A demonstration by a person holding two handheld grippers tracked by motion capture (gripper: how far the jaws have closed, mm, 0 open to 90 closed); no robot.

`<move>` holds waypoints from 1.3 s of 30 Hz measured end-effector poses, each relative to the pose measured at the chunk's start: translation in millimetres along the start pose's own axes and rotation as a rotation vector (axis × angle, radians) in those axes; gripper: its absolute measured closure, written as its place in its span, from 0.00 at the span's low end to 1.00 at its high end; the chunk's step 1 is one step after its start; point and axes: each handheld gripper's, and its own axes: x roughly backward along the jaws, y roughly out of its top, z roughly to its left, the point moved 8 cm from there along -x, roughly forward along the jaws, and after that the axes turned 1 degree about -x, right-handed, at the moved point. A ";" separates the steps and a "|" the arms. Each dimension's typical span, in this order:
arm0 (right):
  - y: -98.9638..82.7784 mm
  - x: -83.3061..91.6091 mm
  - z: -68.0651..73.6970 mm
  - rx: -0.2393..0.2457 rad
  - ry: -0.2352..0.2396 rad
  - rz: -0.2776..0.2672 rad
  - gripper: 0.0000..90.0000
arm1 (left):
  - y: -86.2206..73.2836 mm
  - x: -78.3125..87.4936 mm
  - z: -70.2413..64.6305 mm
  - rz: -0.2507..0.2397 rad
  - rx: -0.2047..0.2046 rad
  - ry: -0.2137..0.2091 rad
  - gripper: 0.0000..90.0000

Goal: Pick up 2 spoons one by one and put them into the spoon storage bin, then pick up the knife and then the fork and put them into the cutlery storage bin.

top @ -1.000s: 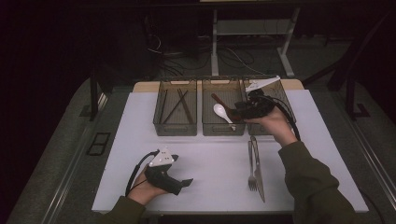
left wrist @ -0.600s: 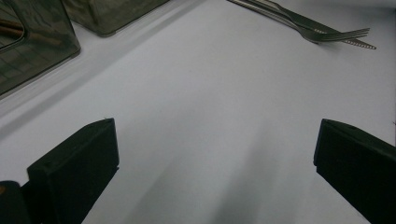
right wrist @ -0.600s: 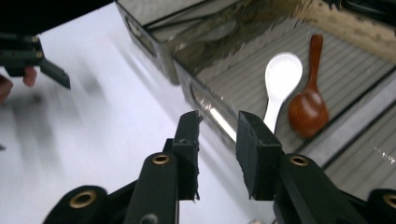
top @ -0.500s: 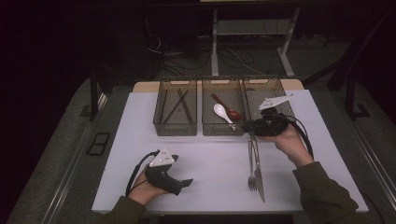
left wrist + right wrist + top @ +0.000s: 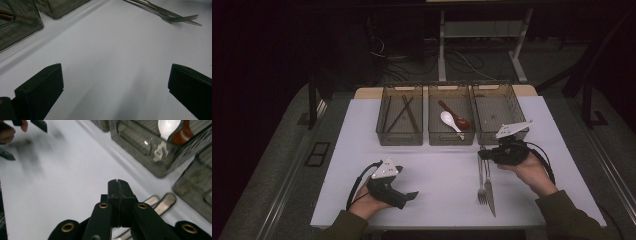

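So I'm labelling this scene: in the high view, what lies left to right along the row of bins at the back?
Bin with chopsticks → bin with the white spoon and reddish-brown spoon → empty bin.

Three clear bins (image 5: 451,142) are sitting in a row along the far edge of the white table (image 5: 362,160). Dark chopsticks (image 5: 403,112) are lying crossed in the left bin. A white spoon (image 5: 450,121) and a brown spoon (image 5: 455,115) are resting in the middle bin. Cables (image 5: 409,52) are trailing over the floor beyond the far edge.
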 end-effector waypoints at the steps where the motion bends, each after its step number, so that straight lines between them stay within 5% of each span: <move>1: -2.8 0.2 1.4 -0.003 0.004 0.005 0.99 | 0.1 0.1 -0.1 0.000 -0.001 -0.001 0.00; 20: -57.4 -19.9 12.9 0.023 -0.027 0.166 0.99 | 0.1 0.6 -1.2 0.001 -0.006 -0.001 0.00; 39: -63.2 -24.5 13.4 0.059 -0.083 0.225 0.99 | 0.2 0.3 -1.2 0.003 -0.009 -0.004 0.00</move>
